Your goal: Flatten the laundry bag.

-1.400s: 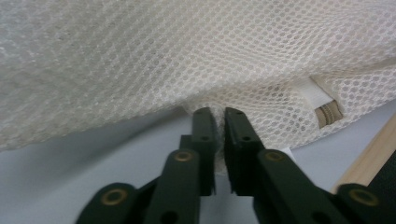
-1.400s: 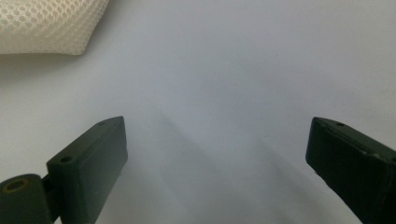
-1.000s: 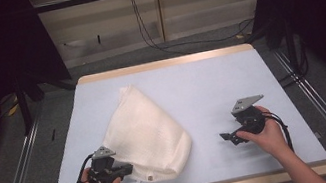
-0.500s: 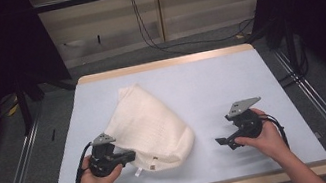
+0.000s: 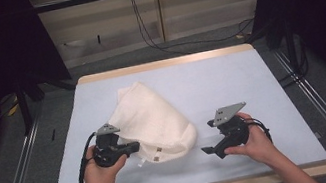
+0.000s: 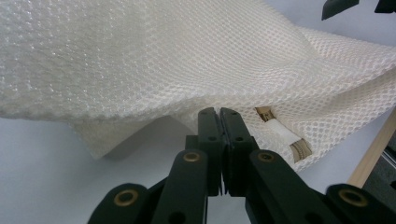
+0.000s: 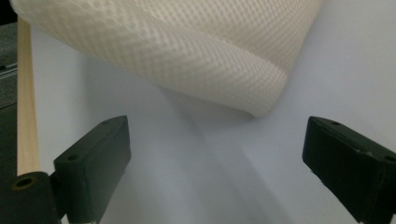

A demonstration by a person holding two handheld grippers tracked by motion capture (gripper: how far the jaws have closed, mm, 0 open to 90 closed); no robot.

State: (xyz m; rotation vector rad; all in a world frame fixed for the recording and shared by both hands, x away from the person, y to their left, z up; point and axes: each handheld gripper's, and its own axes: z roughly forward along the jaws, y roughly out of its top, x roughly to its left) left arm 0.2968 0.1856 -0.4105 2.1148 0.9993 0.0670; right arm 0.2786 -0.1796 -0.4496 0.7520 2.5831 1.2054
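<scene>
A white mesh bag (image 5: 153, 121) lies on the pale blue table cover (image 5: 230, 79), left of centre. My left gripper (image 5: 135, 147) is at the bag's near-left edge. In the left gripper view its black jaws are pressed together (image 6: 219, 114) on the mesh edge (image 6: 187, 56), which is lifted off the table. A zipper end with a white tab (image 6: 285, 135) shows just right of the jaws. My right gripper (image 5: 210, 137) is to the right of the bag and points left at it. Its jaws stand wide apart (image 7: 215, 154) with nothing between them, and the bag's rounded fold (image 7: 187, 46) is ahead of them.
The table has a wooden rim (image 5: 166, 63) at the far side and along the near edge (image 7: 25, 93). Metal rails (image 5: 17, 168) run on the floor at both sides. Cables (image 5: 150, 28) hang behind the table. The right half of the cover is bare.
My left gripper has risen and shifted right, carrying the bag's near edge with it. My right gripper has moved left toward the bag, jaws still apart.
</scene>
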